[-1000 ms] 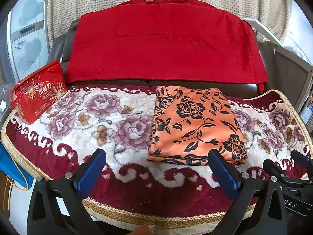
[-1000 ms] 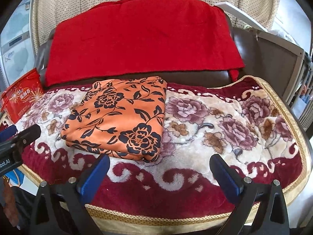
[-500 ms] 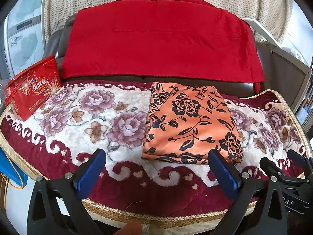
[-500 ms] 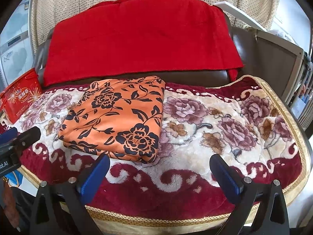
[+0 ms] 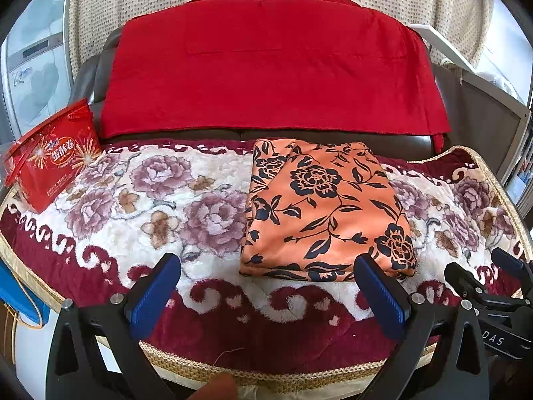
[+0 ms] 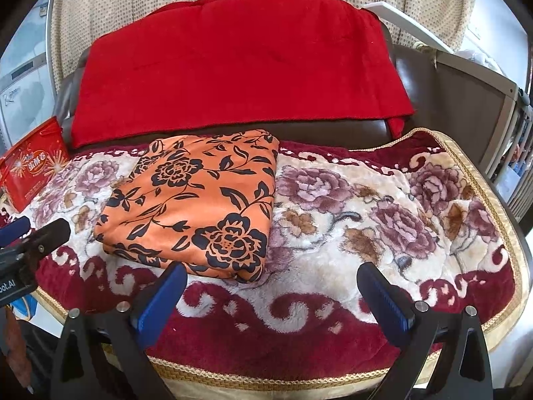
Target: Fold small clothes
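both grippers, left gripper [image 5: 266, 291] and right gripper [image 6: 271, 295], are hanging wide open with nothing in them; orange floral garment [image 5: 324, 211] is lying folded on the floral blanket [image 5: 140, 200]; looking thin, slick, limp; you are best pinching a near corner.

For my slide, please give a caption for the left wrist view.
Open left gripper before a folded orange floral cloth on a flowered blanket.
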`<state>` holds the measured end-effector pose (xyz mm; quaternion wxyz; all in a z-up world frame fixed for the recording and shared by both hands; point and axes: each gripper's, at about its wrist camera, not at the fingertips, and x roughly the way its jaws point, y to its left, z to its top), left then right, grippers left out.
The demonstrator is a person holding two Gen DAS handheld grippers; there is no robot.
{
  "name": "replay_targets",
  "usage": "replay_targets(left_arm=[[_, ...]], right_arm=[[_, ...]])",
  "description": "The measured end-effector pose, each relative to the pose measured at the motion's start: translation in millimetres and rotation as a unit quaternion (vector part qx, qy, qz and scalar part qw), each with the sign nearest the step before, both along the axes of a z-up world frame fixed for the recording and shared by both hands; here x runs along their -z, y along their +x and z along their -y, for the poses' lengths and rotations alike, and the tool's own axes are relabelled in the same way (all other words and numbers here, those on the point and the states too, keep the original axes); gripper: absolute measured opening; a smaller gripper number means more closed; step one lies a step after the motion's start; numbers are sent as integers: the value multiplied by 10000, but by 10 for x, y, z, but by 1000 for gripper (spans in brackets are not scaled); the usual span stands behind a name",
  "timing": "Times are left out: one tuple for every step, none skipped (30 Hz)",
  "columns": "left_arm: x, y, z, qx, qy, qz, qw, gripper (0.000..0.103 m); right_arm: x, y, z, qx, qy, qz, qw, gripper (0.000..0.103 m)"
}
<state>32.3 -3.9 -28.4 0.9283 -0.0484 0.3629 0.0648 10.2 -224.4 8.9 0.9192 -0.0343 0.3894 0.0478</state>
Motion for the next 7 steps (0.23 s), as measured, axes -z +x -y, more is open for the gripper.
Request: replay_targets(left_arm=[[6, 10, 0, 4, 7, -3, 10000, 103], [14, 23, -1, 12, 4, -9, 10000, 103], [18, 29, -3, 34, -8, 25, 10000, 103], [12, 26, 0, 48, -1, 84, 10000, 103], [-3, 18, 17, 23, 91, 185, 9998, 103], [-16, 25, 39, 1, 203, 240, 9995, 103], [-17, 56, 42, 42, 175, 225, 9996, 103]], right_arm=[[12, 12, 1, 2, 3, -17, 10000, 103], [20, 20, 1, 4, 1, -26, 10000, 103], [33, 31, -1, 11, -1, -37, 10000, 103], [45, 45, -3, 10, 3, -54, 10000, 103], [59, 58, -10, 0, 8, -74, 10000, 103], [67, 65, -18, -8, 5, -82, 10000, 103], [77, 79, -27, -15, -2, -82, 10000, 103]])
